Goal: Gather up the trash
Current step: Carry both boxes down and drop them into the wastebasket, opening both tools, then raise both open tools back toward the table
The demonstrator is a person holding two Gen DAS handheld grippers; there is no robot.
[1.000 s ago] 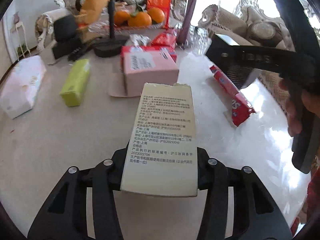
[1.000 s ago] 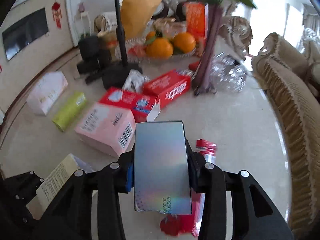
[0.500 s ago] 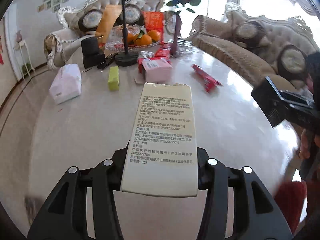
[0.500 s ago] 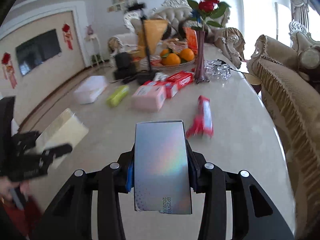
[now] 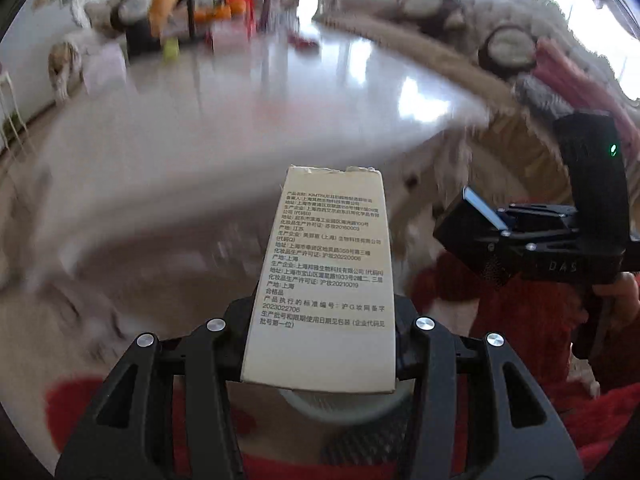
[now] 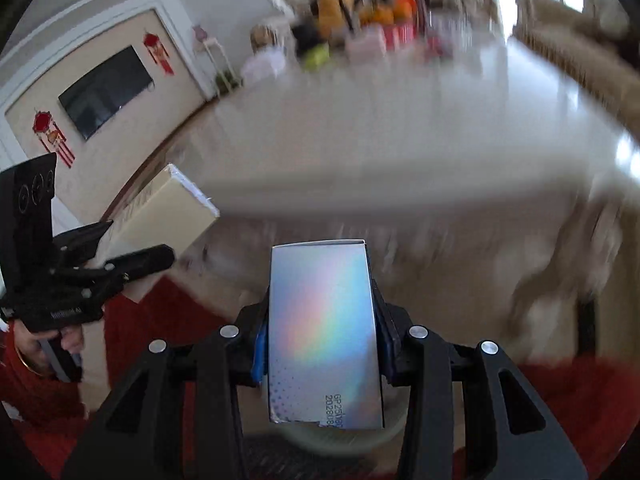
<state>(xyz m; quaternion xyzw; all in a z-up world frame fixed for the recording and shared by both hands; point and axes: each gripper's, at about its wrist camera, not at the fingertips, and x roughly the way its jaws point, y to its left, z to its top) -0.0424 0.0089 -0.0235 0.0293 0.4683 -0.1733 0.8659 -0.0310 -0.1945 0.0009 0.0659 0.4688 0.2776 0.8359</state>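
Left wrist view showed the left gripper [image 5: 320,332] fingers clamped on a cream printed cardboard box [image 5: 324,280] beyond the desk [image 5: 240,120] edge, while the right gripper [image 6: 322,344] fingers clamped a silver holographic carton [image 6: 322,332] above a pale round bin [image 6: 340,438].

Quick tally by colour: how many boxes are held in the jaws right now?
Cream box, in the left gripper: 1
Silver holographic box, in the right gripper: 1
Total held: 2
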